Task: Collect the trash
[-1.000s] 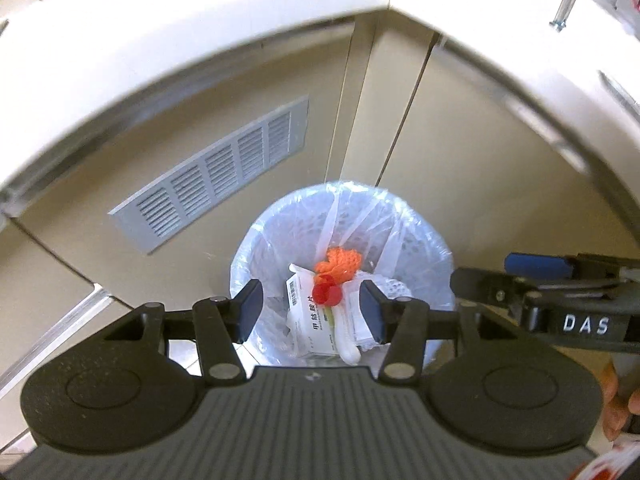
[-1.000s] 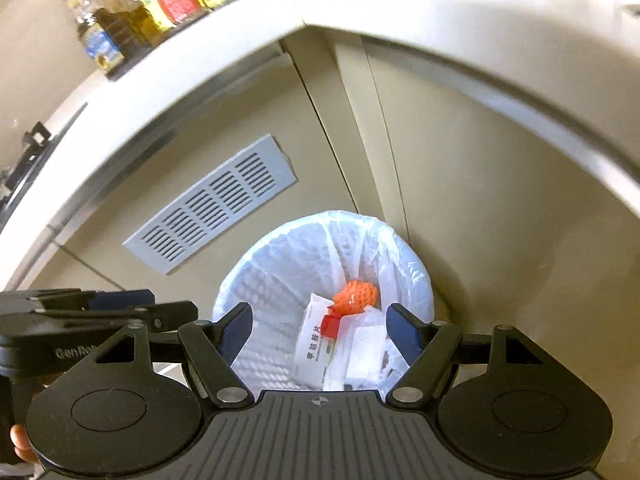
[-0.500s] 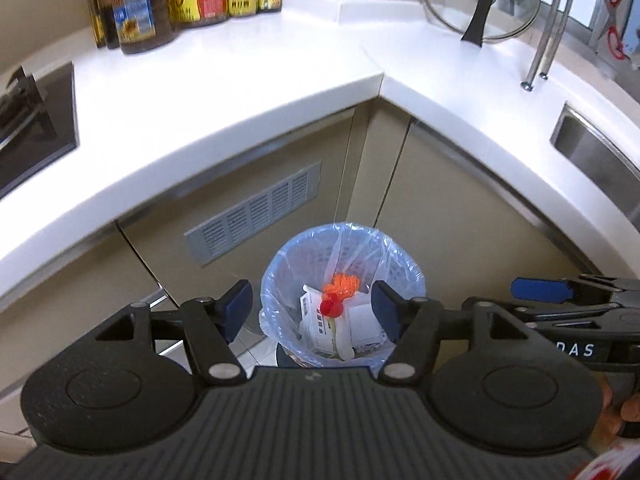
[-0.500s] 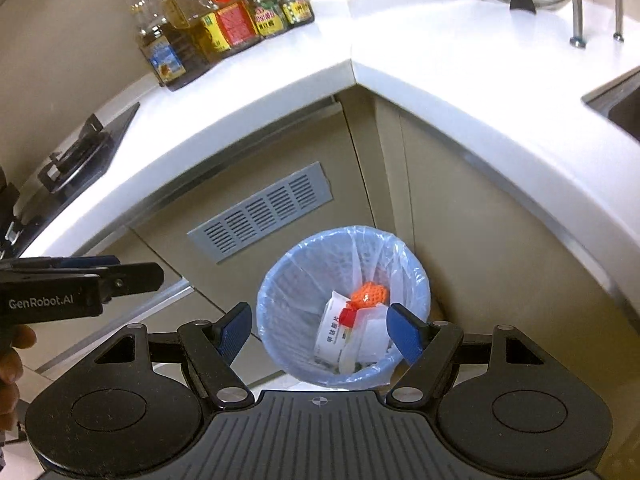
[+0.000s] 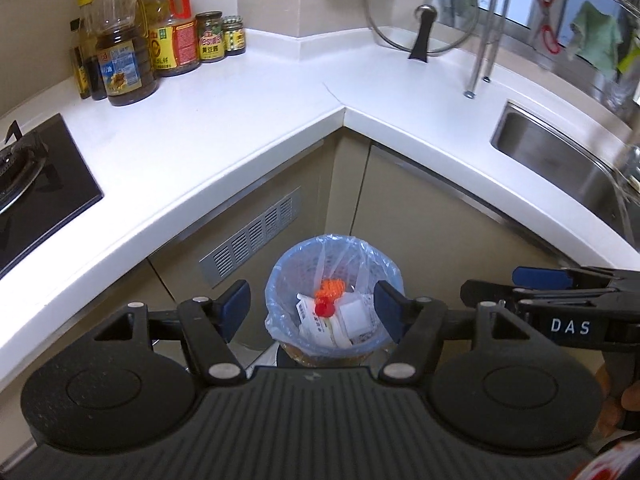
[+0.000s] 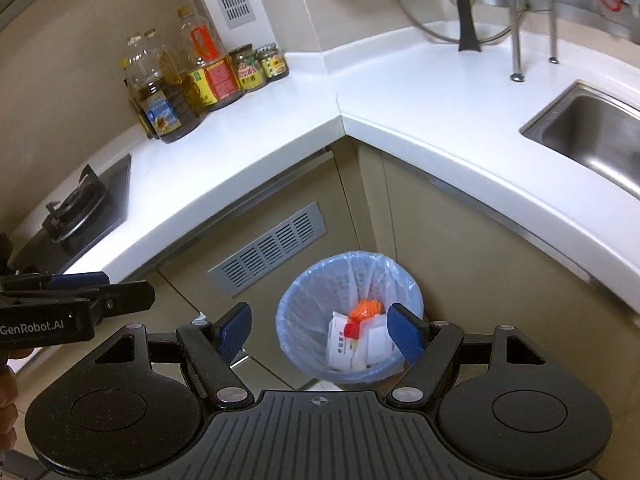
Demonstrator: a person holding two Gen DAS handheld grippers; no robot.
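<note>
Down low and close, the left hand-held gripper (image 5: 312, 304) has its two blue fingers wide apart and holds nothing. The right hand-held gripper (image 6: 320, 330) is the same, wide apart and bare. Both have pulled up and back in the last second, because the bin looked big before and now looks small and far below. I think this means the trash drop is done and the hands are going off to look for more. Under the fingers, on the floor, stands the trash bin (image 5: 280, 280) with a blue bag in it. Inside lie a white box (image 6: 340, 340), an orange net (image 5: 330, 288) and a red cap (image 5: 323, 309). Farther back is the white bench (image 5: 224, 120), with oil bottles (image 5: 120, 68), a glass lid (image 5: 420, 24) and a sink (image 6: 592, 128).
</note>
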